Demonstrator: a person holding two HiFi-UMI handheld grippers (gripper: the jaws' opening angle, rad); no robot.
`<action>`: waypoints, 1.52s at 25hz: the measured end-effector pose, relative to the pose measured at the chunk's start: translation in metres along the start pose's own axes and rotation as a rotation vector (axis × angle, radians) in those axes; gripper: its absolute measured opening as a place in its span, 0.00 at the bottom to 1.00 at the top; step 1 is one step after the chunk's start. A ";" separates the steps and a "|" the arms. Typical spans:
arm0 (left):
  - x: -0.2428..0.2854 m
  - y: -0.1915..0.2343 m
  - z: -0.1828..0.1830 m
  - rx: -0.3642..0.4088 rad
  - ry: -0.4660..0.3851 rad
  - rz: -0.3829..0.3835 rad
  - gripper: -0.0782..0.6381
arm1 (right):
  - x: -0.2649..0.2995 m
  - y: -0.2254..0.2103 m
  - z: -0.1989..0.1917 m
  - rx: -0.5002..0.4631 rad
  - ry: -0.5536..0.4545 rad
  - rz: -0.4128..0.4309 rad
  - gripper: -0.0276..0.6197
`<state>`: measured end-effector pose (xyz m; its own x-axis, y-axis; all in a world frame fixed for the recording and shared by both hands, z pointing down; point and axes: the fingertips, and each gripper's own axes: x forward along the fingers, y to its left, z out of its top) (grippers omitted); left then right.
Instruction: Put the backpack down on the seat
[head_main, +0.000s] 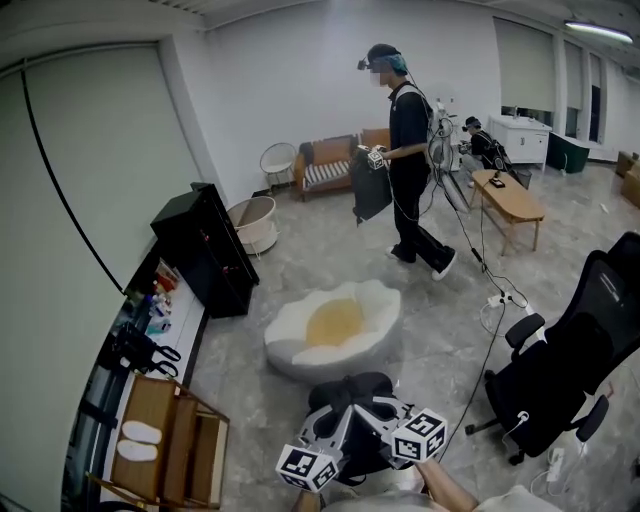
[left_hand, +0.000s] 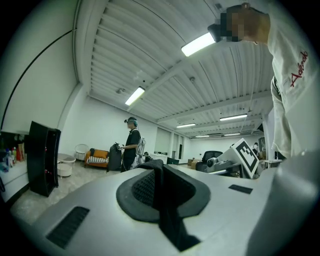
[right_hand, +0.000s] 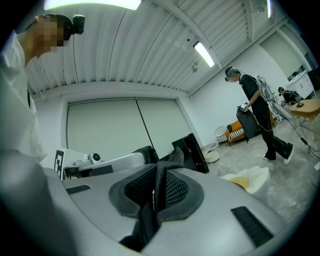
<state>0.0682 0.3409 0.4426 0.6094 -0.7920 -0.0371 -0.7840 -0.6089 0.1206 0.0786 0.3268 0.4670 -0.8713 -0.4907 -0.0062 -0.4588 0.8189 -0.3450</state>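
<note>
Backpack (head_main: 347, 392) hangs above the floor, not yet set down. The left gripper (left_hand: 161, 191) and right gripper (right_hand: 156, 191) each have fingers (left_hand: 141, 187) pinched shut on its black fabric. Carrying it to the egg-shaped seat (head_main: 335, 322) just ahead and lowering it are left.

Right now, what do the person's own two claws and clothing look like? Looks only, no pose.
Matching pair: left claw and right claw have smooth silver-grey shells, a dark grey textured pad recess at the tips, and black rectangular slots either side. Each carries a white cube with black square markers: left marker cube, right marker cube. Clothing: white top with red script.
</note>
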 end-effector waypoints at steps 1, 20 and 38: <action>-0.001 -0.003 -0.003 -0.005 0.002 0.009 0.17 | -0.003 0.000 -0.003 0.004 0.006 0.007 0.11; 0.047 0.023 -0.016 -0.033 0.004 -0.001 0.17 | 0.014 -0.053 0.001 0.029 0.018 -0.007 0.11; 0.137 0.177 0.007 -0.063 -0.012 -0.029 0.17 | 0.155 -0.155 0.044 0.010 0.045 -0.034 0.11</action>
<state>0.0120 0.1240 0.4519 0.6301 -0.7746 -0.0535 -0.7567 -0.6281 0.1812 0.0221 0.1107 0.4784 -0.8623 -0.5041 0.0475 -0.4865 0.7989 -0.3536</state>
